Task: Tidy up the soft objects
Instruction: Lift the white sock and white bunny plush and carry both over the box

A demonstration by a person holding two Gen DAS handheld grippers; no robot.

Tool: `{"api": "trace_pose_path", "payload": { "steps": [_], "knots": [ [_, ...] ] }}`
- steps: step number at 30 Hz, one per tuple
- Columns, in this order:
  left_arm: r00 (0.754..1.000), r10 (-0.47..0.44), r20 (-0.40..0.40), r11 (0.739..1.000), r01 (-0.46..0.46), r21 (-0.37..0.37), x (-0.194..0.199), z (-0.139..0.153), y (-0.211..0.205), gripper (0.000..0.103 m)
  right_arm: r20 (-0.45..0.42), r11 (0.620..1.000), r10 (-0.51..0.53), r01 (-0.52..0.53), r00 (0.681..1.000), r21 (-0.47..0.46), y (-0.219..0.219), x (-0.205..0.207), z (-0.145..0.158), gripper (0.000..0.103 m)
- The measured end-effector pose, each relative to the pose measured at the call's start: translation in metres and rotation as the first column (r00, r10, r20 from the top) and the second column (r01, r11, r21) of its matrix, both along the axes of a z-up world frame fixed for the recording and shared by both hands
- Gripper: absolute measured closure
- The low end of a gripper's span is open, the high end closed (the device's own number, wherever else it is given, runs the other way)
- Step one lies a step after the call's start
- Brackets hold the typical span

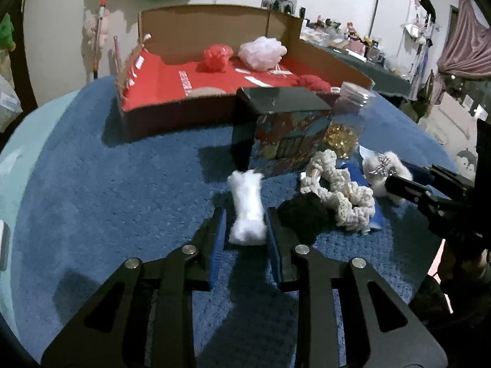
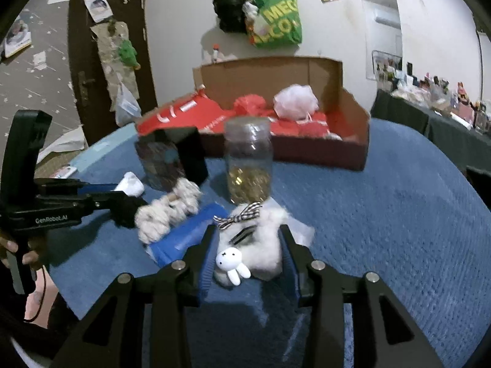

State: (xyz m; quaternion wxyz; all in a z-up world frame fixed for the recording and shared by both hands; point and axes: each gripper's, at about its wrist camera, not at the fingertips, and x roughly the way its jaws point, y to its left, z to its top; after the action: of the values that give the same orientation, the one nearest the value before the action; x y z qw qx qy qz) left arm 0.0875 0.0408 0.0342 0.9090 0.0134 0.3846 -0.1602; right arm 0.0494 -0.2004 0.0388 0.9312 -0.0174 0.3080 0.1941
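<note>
My left gripper (image 1: pixel 246 214) is shut on a small white cotton wad (image 1: pixel 247 208), held between its blue pads just above the blue cover. The right wrist view shows the same gripper (image 2: pixel 122 194) from the side, with the wad (image 2: pixel 130 184) at its tip. My right gripper (image 2: pixel 248 245) is shut on a fluffy white hair piece (image 2: pixel 267 245) that carries a checked bow, a dark clip and a white bunny charm (image 2: pixel 230 263). A cream crochet scrunchie (image 1: pixel 340 190) and a black scrunchie (image 1: pixel 302 214) lie between the two grippers.
A cardboard box (image 1: pixel 184 27) lined in red stands at the back, holding a red puff (image 1: pixel 214 56), a pale mesh puff (image 1: pixel 262 50) and a red yarn piece (image 1: pixel 313 82). In front of it stand a patterned box (image 1: pixel 282 141) and a jar (image 2: pixel 248 165). A blue packet (image 2: pixel 184 239) lies under the scrunchie.
</note>
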Motion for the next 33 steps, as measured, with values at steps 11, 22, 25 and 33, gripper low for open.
{"api": "trace_pose_path", "payload": {
  "steps": [11, 22, 25, 33],
  "knots": [
    [1.0, 0.004, 0.01, 1.0, -0.004, 0.022, 0.01, -0.002, -0.003, 0.035, 0.015, 0.999, -0.004, 0.005, 1.0, -0.034, 0.002, 0.0, -0.006, 0.031],
    [1.0, -0.001, -0.003, 1.0, 0.001, -0.007, 0.012, -0.009, -0.003, 0.083, 0.045, 0.999, -0.002, 0.004, 0.999, -0.043, 0.006, -0.001, -0.009, 0.058],
    [1.0, -0.01, 0.008, 1.0, 0.01, -0.022, 0.007, -0.007, -0.004, 0.084, 0.074, 1.0, 0.001, 0.001, 0.997, -0.023, 0.005, -0.006, -0.004, 0.063],
    [0.998, -0.038, 0.055, 0.998, 0.041, -0.057, -0.005, 0.012, -0.008, 0.084, 0.092, 0.999, 0.019, -0.022, 0.996, 0.028, 0.006, -0.008, 0.01, 0.064]
  ]
}}
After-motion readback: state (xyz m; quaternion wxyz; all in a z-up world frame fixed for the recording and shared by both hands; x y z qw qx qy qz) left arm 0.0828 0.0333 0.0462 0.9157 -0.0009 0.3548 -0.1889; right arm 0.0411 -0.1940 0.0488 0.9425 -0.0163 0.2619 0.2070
